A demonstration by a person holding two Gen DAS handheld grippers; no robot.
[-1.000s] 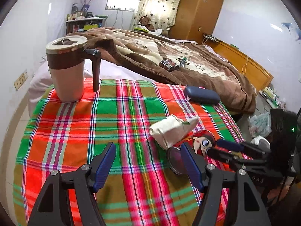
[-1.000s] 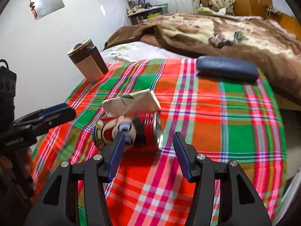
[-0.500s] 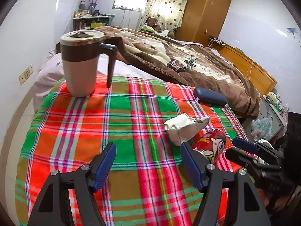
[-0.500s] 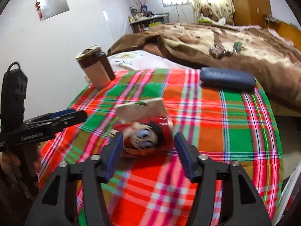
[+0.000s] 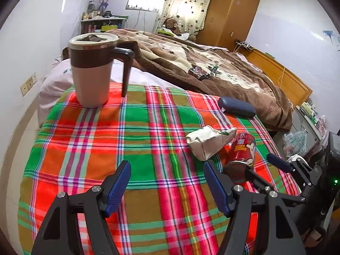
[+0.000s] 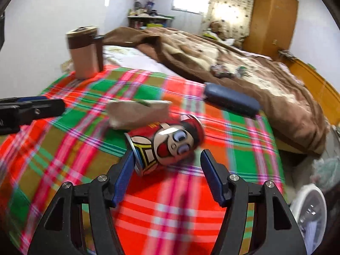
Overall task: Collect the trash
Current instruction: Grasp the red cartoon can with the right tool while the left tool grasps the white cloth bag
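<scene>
Fingers (image 6: 125, 170) apart, tilted down toward can (image 6: 167, 142)

Bright daylight from window (image 5: 145, 1); fisheye bending at edges; right wrist view motion-blurred.

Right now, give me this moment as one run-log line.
left gripper: open, empty | right gripper: open, jaws just widened, red can lying between them, ungripped | crumpled paper bag: beside can, on plaid cloth
</scene>
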